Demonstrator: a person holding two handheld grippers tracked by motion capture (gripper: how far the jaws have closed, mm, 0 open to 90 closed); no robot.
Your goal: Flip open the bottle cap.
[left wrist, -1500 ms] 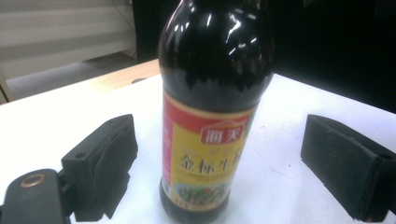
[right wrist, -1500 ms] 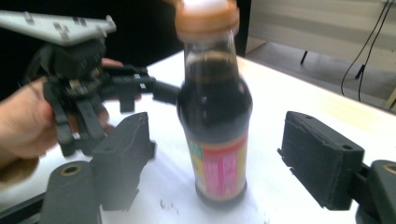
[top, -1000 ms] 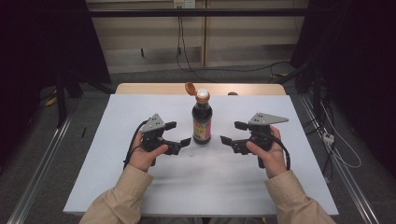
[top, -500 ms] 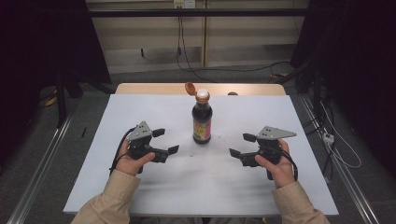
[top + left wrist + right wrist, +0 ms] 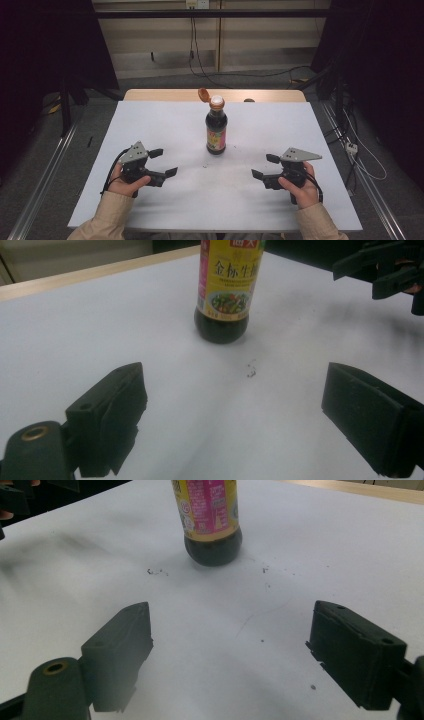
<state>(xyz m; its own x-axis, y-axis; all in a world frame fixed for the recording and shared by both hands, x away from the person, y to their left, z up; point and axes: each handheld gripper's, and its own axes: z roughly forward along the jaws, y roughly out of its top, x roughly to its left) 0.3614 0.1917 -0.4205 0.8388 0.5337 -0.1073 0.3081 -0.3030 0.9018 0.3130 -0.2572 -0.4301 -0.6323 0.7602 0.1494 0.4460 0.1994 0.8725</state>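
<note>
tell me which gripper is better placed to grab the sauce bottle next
Left, marginally. The left gripper sits a little closer to the sauce bottle than the right gripper. Both are open, empty and aimed at it, so it is nearly even.

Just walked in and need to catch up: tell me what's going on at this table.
A person sits at a white table with a two-jaw gripper in each hand. A dark sauce bottle stands upright in the middle, its orange flip cap hinged open. The left gripper and right gripper sit low over the table on either side of the bottle, apart from it, jaws open and holding nothing. Both have pulled back from the bottle over the last second.
</note>
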